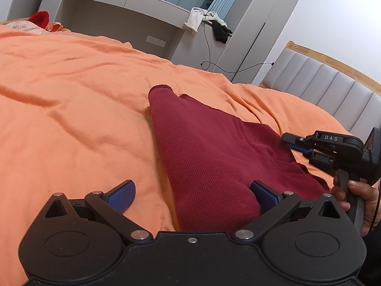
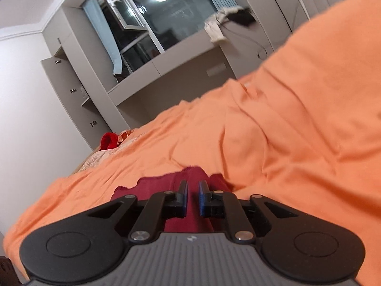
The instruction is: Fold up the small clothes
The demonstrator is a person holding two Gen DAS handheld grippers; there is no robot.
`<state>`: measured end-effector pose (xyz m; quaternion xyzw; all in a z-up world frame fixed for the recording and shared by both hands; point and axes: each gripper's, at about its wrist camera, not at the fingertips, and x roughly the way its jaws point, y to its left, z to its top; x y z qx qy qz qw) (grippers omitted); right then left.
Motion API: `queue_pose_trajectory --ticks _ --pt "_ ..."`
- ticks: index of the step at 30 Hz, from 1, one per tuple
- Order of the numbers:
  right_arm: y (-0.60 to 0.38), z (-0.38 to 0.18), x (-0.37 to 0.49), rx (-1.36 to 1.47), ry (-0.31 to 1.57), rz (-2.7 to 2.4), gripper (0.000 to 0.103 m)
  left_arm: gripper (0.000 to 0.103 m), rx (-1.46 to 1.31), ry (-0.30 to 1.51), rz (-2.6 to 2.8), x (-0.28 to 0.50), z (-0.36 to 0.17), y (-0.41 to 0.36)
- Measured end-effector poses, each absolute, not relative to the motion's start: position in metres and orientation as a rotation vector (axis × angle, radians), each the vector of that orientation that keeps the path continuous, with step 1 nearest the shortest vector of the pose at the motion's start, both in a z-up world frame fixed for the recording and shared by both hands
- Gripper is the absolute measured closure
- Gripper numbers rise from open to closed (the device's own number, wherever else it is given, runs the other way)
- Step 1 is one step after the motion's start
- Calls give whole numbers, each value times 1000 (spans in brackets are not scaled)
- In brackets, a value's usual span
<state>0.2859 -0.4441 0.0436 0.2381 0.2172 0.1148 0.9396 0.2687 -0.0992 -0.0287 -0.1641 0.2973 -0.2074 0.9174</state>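
Left wrist view: a dark red garment (image 1: 204, 147) lies on the orange bedcover (image 1: 71, 100). It is long and partly folded, and its far end points toward the grey cabinets (image 1: 114, 12). The left gripper (image 1: 193, 196) has its blue fingers spread wide. The near end of the garment sits between them. The right finger (image 1: 264, 194) touches the cloth, and the left finger rests on the bedcover, apart from the garment. Over on the right, a hand (image 1: 357, 195) holds the right gripper (image 1: 294, 143) just beside the garment's edge. Its tips look close together there. White and black clothes (image 1: 207, 22) hang off the cabinet top. A padded headboard (image 1: 333, 88) stands at the right.

Right wrist view: the right gripper (image 2: 193, 197) is tilted, and its blue fingers stand close together with a thin gap between them. Nothing is held in that gap. The red garment (image 2: 164, 183) lies right under and ahead of the fingers. More bedcover (image 2: 297, 119) rises behind it. A bright red thing (image 2: 108, 140) sits far off near the bed's end. A dark window (image 2: 166, 19) is above the cabinets.
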Motion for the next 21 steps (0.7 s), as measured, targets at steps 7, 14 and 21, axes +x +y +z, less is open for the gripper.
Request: queue_pose_trajectory --ticks 7,14,21 --pt "-452 32 292 558 545 234 71 0 -339 611 -427 268 -30 -99" --pt "-455 24 293 551 585 193 66 0 -338 609 -425 268 -30 -99" --pt "-445 25 298 503 583 181 92 0 -338 610 -425 268 -30 -99"
